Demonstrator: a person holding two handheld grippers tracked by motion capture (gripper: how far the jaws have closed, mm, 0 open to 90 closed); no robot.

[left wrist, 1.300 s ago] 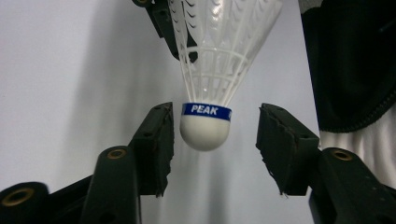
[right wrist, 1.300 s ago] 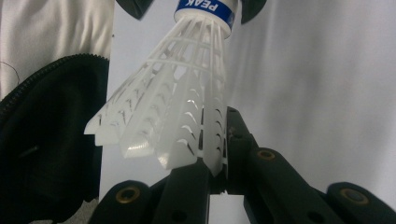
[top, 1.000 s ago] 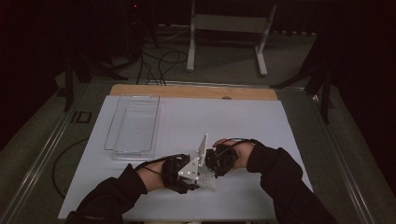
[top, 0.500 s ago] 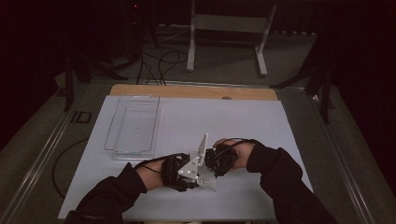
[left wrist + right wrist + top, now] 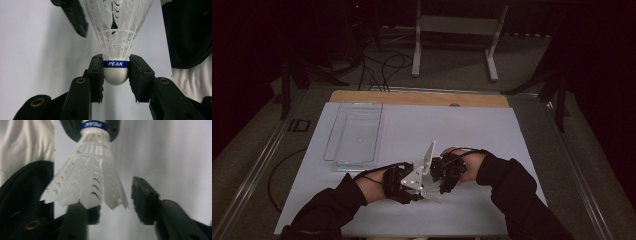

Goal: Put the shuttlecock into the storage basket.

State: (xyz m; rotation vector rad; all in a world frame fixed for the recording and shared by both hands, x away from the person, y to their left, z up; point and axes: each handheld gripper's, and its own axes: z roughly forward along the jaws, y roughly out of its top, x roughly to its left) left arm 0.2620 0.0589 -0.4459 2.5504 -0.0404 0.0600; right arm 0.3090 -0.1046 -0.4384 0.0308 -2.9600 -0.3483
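The shuttlecock (image 5: 116, 47) sits low over the near middle of the bench, between the two grippers, and the left gripper (image 5: 115, 75) has its fingers (image 5: 96, 75) clenched on the rounded white cork base, right at the blue band reading PEAK. In the left gripper view the top of the skirt is cut off by the frame's upper edge. In the right gripper view the cork end is clipped at the top too, and the picture is soft, so the fine mesh blurs. From the high view the shuttlecock itself is too small and too buried between the hands to make out.

The right gripper (image 5: 113, 202) faces it from the other end, fingers (image 5: 145, 200) released and spread wide; the flared skirt rim hangs between them, one finger partly hidden behind the feathers, the other standing just clear of it.

Both forearms come in from the near edge in dark sleeves, hands (image 5: 372, 184) angled inward so the grippers meet nose to nose, grey three-cornered plates tilted up between them.

The skirt is white moulded plastic, a lattice near the cork opening into slotted vanes. The bench (image 5: 492, 135) wears a smooth white sheet with a wooden strip at the far edge. A clear, ribbed, rectangular plastic tray (image 5: 356, 132) lies to the left, well apart.
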